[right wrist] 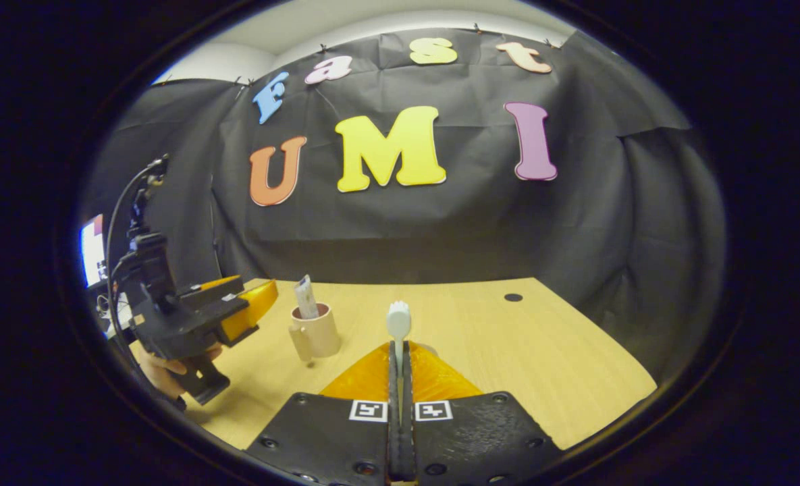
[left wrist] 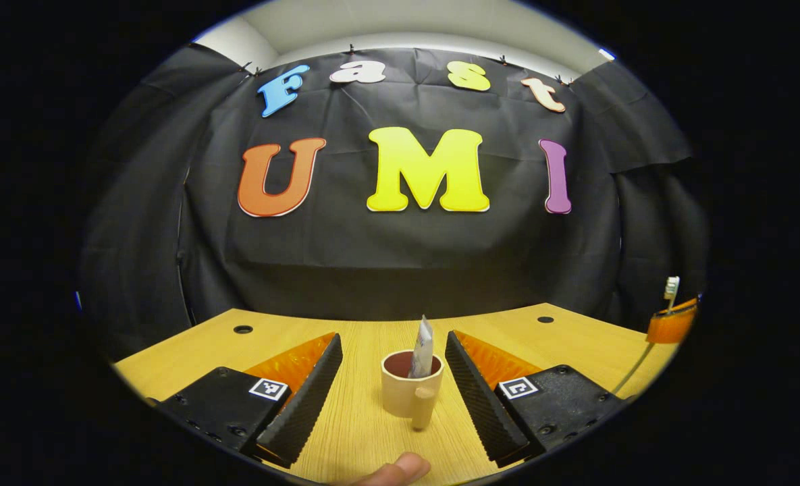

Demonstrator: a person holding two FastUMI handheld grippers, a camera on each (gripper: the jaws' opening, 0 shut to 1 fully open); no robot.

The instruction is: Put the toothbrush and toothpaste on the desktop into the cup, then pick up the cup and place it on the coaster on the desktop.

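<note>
So the cup [left wrist: 411,390] sits upright on the wooden desktop [left wrist: 366,432], handle facing the camera in the left gripper view, and the toothpaste [left wrist: 423,348] is already standing inside it, its flat end poking up past the rim. In the right gripper view the same cup [right wrist: 314,331] is off to the left side of the desk with the tube [right wrist: 305,297] sticking out of it.

The toothbrush [right wrist: 398,322] is up off the desk, pinched in the right gripper [right wrist: 400,364], whose fingers are clamped tight together on the handle with the bristle head pointing up just past the tips. From the left gripper view you can catch that brush [left wrist: 671,289] at the far right edge, head upright, well apart from the cup.

The left gripper [left wrist: 393,378] has its fingers spread wide, one on each side of the cup, not touching it. It also shows in the right gripper view [right wrist: 254,304], held by a hand [right wrist: 170,374] just beside the cup. A fingertip [left wrist: 400,469] peeks in at the bottom of the left gripper view.
</note>
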